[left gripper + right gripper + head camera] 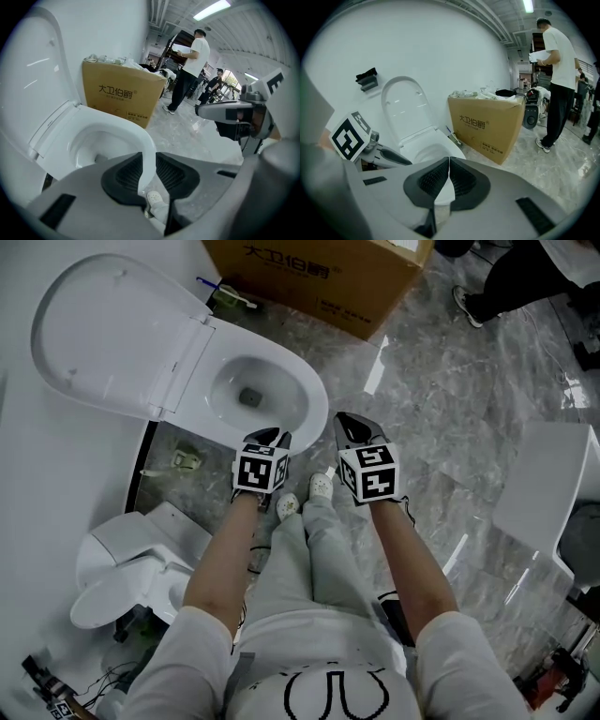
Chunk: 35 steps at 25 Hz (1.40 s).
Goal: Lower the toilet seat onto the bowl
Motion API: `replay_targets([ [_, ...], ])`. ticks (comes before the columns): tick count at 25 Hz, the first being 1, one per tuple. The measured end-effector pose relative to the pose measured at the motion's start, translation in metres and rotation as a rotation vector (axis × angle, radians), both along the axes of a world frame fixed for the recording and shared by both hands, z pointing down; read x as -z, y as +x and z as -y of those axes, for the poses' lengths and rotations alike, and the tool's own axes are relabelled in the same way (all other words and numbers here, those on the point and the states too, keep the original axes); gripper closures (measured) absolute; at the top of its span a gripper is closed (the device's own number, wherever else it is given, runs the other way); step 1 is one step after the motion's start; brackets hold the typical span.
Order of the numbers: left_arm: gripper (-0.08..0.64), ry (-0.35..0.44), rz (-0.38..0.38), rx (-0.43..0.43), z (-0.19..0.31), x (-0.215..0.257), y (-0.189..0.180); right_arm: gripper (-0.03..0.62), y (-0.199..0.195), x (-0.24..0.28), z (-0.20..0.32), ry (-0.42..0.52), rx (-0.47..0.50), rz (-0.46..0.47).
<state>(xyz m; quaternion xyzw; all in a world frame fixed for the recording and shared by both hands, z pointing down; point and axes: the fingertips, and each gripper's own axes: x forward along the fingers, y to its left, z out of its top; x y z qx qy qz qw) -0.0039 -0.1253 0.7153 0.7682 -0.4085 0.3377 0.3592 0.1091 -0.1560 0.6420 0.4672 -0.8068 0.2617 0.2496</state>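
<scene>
The white toilet's lid (103, 334) stands raised against the wall, also seen as the lid (405, 108) in the right gripper view. The white seat ring (314, 404) lies around the bowl (248, 395). My left gripper (272, 435) is at the ring's front edge. In the left gripper view the seat ring (140, 136) runs down between the two pads of the left gripper (147, 164), which press on it. My right gripper (349, 423) hovers over the floor just right of the bowl. In its own view the right gripper (449, 161) has its tips together and holds nothing.
A brown cardboard box (319, 277) stands right behind the toilet. A second white toilet (131, 563) sits at the lower left, and a white fixture (548, 493) at the right. A person in a white shirt (558, 70) stands farther off on the marble floor.
</scene>
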Motion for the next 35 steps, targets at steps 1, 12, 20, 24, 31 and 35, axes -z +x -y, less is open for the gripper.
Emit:
replay_targets([
  [1, 0.471, 0.005, -0.004, 0.004, 0.000, 0.006, 0.000, 0.563, 0.000, 0.005, -0.001, 0.002, 0.001, -0.001],
  [12, 0.471, 0.074, 0.000, -0.028, 0.004, 0.071, 0.001, 0.563, 0.003, 0.062, -0.012, 0.033, 0.009, -0.009],
  [20, 0.471, 0.133, 0.004, -0.047, 0.004, 0.120, 0.001, 0.563, 0.002, 0.108, -0.015, 0.070, 0.010, 0.008],
  [24, 0.471, 0.162, 0.017, -0.091, 0.002, 0.139, -0.002, 0.563, -0.003, 0.129, -0.017, 0.094, 0.049, -0.006],
  [31, 0.471, 0.246, 0.002, -0.071, 0.005, 0.179, -0.014, 0.563, -0.002, 0.158, -0.020, 0.148, 0.072, -0.018],
  [35, 0.471, 0.292, 0.002, -0.065, 0.007, 0.203, -0.022, 0.563, -0.007, 0.180, -0.018, 0.186, 0.080, -0.015],
])
